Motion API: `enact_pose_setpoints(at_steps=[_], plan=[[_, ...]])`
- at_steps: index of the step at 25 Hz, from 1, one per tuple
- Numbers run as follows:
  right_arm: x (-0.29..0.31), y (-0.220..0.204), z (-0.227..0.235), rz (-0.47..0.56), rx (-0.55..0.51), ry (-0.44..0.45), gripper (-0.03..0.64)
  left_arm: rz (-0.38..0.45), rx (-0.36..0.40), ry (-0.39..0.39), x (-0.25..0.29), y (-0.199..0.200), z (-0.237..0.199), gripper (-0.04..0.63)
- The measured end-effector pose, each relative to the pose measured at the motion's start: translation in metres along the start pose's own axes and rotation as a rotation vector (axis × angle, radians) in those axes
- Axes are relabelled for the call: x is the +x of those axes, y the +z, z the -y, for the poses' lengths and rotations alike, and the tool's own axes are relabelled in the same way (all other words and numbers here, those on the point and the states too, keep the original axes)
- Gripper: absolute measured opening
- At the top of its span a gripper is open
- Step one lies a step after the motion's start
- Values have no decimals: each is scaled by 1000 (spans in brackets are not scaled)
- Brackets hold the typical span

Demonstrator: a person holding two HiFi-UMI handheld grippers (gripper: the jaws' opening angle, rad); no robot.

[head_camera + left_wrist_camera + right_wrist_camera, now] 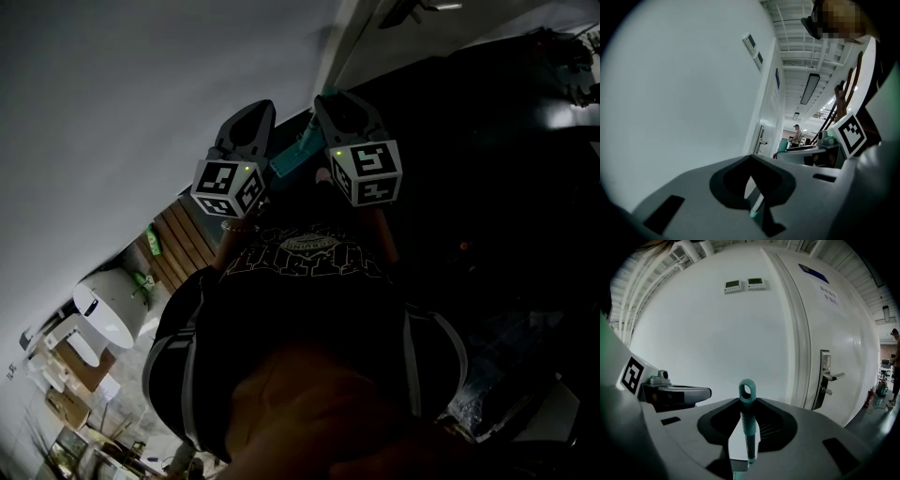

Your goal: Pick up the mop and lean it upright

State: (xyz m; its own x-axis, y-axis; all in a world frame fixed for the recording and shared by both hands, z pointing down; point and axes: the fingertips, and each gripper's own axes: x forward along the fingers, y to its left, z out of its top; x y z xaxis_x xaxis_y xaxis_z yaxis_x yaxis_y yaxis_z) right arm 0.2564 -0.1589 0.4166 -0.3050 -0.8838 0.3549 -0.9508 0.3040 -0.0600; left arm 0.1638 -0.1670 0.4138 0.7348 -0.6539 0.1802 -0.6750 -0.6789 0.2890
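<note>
The mop's teal handle [748, 420] stands upright between my right gripper's [749, 401] jaws, its loop end [747, 390] poking above them; the jaws sit closed against it. In the left gripper view a thin pale stretch of the mop pole [757, 206] runs through the narrow slit of my left gripper [751, 159], which is shut on it. From the head view both grippers, left [246, 131] and right [347, 112], are side by side, pointing towards the white wall, with a teal part of the mop [292, 157] between them. The mop head is hidden.
A white wall [717, 333] with two small control panels [745, 284] faces the grippers. A door with a lever handle [829, 377] is to the right, a person [797, 133] far down the corridor. Wooden slats [183, 239], a white bin [108, 305] and cardboard boxes [80, 370] lie behind.
</note>
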Motion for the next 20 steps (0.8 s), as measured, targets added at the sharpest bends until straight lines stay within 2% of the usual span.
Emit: enact_pose_setpoints(at_steps=[12,20], plan=[[25,-10,49,-33,-16,3,110,-6,0,56,29,0,-3,46],[52,-32,64,-81,-11,5,110,-12,2,84,41,3,-17,46]])
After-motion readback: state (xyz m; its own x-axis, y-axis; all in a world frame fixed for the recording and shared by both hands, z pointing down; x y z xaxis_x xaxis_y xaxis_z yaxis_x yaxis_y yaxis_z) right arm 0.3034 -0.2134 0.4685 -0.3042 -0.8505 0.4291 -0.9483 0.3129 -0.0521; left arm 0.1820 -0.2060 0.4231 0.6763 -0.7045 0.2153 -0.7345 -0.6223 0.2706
